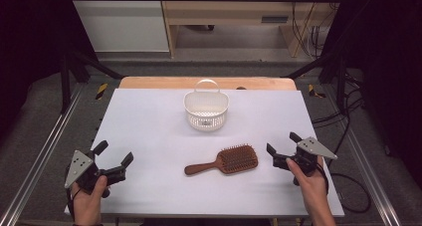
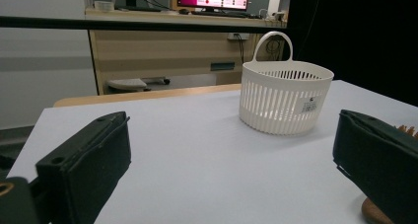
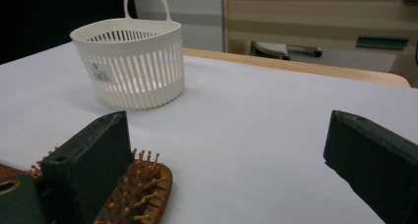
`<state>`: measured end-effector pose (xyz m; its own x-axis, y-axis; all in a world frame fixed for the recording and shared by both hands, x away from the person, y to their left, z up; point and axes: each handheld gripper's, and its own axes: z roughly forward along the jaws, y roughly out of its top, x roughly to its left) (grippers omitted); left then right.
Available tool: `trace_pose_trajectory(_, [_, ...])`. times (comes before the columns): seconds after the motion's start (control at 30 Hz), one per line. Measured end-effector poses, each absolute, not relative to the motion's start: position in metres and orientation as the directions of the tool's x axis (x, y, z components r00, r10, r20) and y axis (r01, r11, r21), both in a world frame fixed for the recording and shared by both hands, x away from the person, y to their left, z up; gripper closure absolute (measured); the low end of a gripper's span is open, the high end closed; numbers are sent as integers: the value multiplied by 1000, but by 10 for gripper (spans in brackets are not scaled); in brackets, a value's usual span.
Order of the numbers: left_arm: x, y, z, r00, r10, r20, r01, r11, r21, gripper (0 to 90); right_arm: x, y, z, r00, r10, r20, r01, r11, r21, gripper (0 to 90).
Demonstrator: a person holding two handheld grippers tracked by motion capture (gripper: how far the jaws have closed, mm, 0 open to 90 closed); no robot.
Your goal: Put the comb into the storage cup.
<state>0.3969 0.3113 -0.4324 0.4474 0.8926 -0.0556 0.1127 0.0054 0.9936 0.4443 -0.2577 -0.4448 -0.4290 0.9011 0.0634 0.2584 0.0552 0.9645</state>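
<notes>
- My left gripper [image 1: 113, 154] sits near the table's [image 1: 149, 131] near-left corner, jaws spread wide, nothing between them.
- My right gripper [image 1: 281, 144] sits near the near-right corner by the right edge, jaws wide too, empty.
- Brush [image 1: 222, 161] lies flat between my grippers, closer to the right one: head just beside the right jaws, not touching; handle points toward my left gripper, well apart from it.
- In the right gripper view the brush [image 3: 140, 192] head lies partly behind one jaw, bristles up.
- In the left gripper view a bit of the brush [image 2: 377, 211] peeks out under the far jaw.
- Brush: brown wood, rounded-rectangle paddle head, rows of short wooden pins with rounded tips, slim tapered handle, smooth finish.
- Basket [image 1: 206, 109] stands upright toward the table's far edge, about mid-width, well apart from both grippers and the brush.
- Basket: white plastic, rounded tub shape, vertical slits all round the wall, loop handle rising at its far rim, small label on the wall [image 2: 309, 106].
- Table: flat, matte, pale sheet top; wood strip along the far edge.
- Jaws: black, blocky, matte pads.
</notes>
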Motion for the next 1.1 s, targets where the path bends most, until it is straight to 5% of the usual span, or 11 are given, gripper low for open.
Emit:
trace_pose_trajectory(0.3, [397, 310, -433, 446, 893, -60, 119, 7, 993, 10, 446, -259, -445, -392, 914, 101, 289, 18, 957, 72])
trace_pose_trajectory(0.47, [397, 309, -433, 446, 893, -65, 128, 8, 992, 11, 446, -257, -444, -397, 912, 109, 326, 29, 945, 247])
trace_pose_trajectory(0.8, [397, 308, -433, 446, 893, -58, 125, 2, 992, 11, 444, -257, -439, -380, 919, 108, 349, 34, 936, 363])
trace_pose_trajectory(1.1, [396, 307, -433, 448, 893, -52, 124, -4, 992, 11, 438, -253, -433, -374, 924, 81, 331, 51, 942, 602])
